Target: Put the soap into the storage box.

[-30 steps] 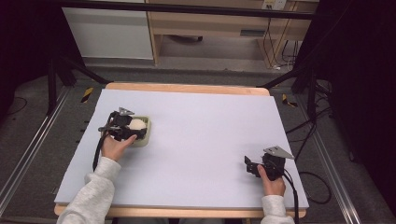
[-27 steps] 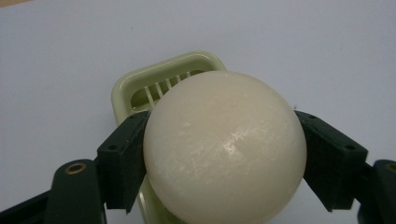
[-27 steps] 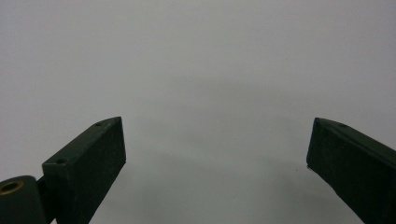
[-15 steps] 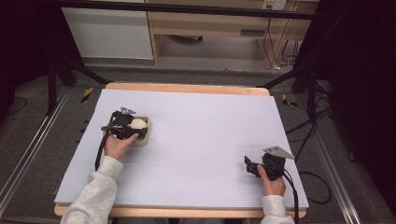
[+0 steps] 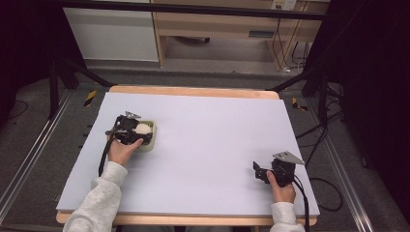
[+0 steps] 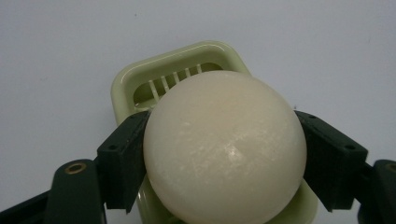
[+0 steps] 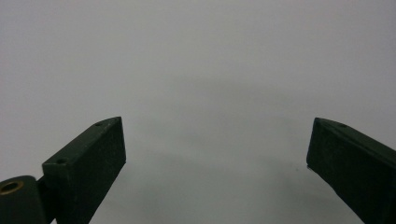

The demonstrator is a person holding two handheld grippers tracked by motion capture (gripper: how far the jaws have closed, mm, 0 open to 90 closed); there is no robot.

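A pale table (image 5: 208,145) carries a green slotted tray (image 5: 151,137)

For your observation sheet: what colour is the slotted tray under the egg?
Pale green; the tray shows best in the left gripper view, beneath the egg.

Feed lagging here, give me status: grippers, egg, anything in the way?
Left gripper shut on smooth white egg, over pale green slotted egg slicer. Right gripper open, idle. Nothing in the way.

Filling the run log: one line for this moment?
left gripper: shut on egg | over green slicer tray | right gripper: open, idle
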